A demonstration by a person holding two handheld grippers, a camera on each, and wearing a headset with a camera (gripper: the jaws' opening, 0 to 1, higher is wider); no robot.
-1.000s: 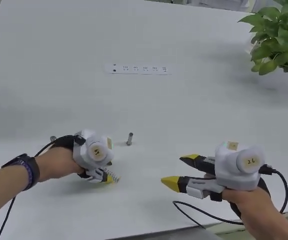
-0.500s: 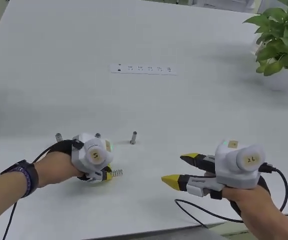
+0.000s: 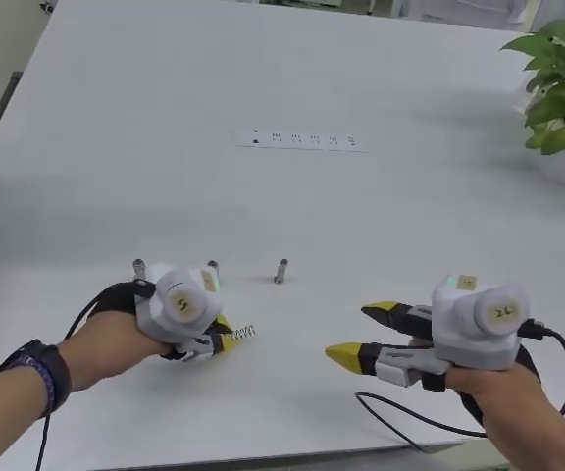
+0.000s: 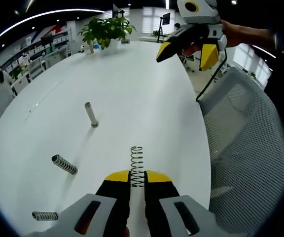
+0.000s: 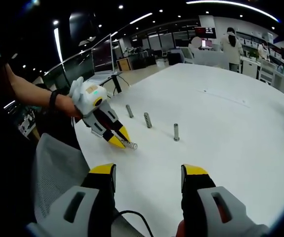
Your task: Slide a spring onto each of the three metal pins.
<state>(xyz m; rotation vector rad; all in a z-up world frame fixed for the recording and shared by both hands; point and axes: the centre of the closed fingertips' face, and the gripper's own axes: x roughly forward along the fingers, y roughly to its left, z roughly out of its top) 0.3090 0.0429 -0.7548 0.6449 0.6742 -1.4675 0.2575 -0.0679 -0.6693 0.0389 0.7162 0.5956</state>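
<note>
My left gripper is shut on one end of a small coil spring, low over the white table. In the left gripper view the spring sticks out past the yellow fingertips. Three short upright metal pins stand in a row behind it. The right pin is bare. The middle pin and the left pin each look wrapped in a coil. My right gripper hovers open to the right, holding nothing.
A white power strip lies further back on the table. A green plant stands at the far right. A black cable trails from the right gripper near the front edge. A mesh chair sits beside the table.
The head camera has shifted. My left gripper has turned, so the held spring now points up and right toward the bare pin instead of down and right. The right gripper stays open.
</note>
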